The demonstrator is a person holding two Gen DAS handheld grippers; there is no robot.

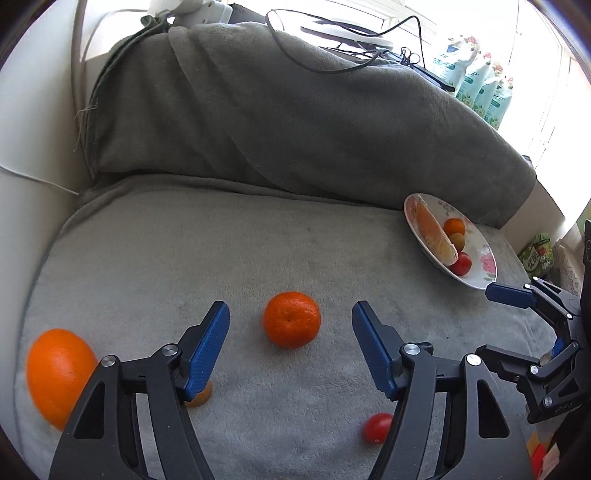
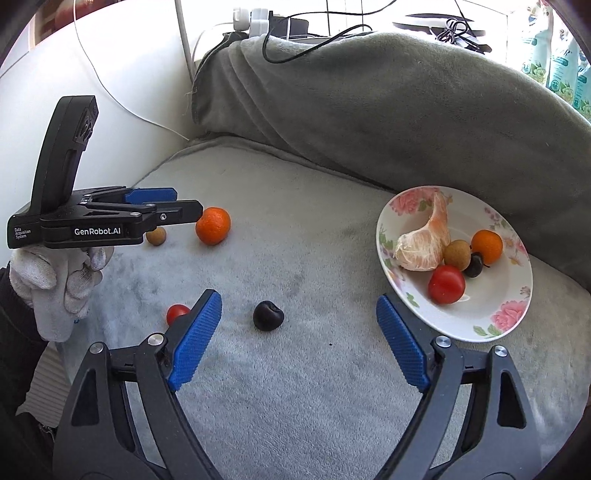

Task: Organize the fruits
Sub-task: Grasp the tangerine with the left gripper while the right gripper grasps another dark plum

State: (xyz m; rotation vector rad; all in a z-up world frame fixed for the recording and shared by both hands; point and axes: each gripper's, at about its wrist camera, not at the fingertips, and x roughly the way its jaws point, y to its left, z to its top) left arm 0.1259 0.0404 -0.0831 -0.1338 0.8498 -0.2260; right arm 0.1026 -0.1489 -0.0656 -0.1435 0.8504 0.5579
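While the left gripper (image 1: 290,341) hangs with jaws spread around a mandarin (image 1: 291,319) on the grey blanket (image 1: 184,240), the right gripper (image 2: 297,345) is spread too, a dark cherry (image 2: 268,315) between its fingers. Just right, the floral plate (image 2: 509,291) holds a pomelo segment (image 2: 424,243), tomato (image 2: 446,284) and longan (image 2: 457,254).

I read this as a home, a living room or similar lounging corner. The work surface is a sofa seat draped in a grey fleece blanket (image 2: 295,369), with a blanket-covered back cushion (image 1: 295,122) behind it. A floral china plate (image 2: 502,314) sits on the seat. A bright window (image 1: 480,22) runs behind, with patterned refill pouches (image 1: 476,81), a power strip (image 2: 255,16) and loose cables (image 1: 332,55) along the ledge.
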